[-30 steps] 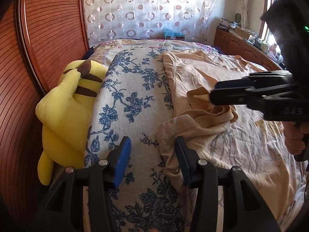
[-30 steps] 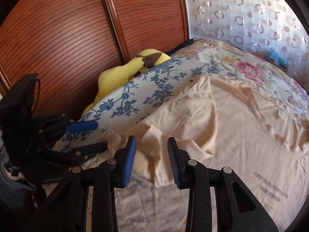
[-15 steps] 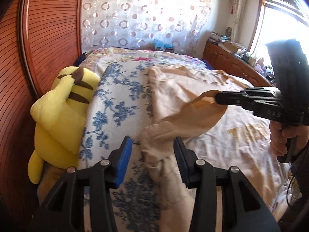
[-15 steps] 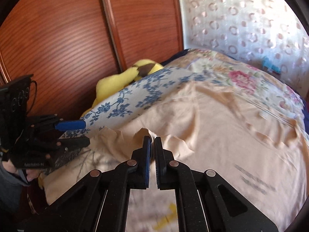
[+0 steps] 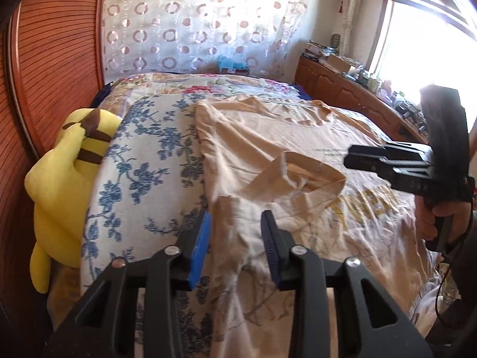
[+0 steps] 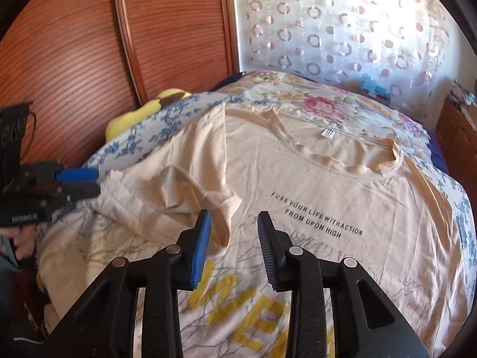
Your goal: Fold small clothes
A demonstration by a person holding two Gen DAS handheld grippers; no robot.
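Beige T-shirt (image 6: 313, 185) lies on the bed (image 5: 143, 179). Left gripper (image 5: 235, 247) closing astride its edge; right gripper (image 6: 234, 244) opening, folded sleeve (image 6: 184, 200) just beyond.

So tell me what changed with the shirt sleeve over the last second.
The right tongs pinched the sleeve, carried it across onto the beige T-shirt toward its printed text, and are opening, letting it go. The left tongs are closing over the shirt's edge. The yellow plush stayed put.
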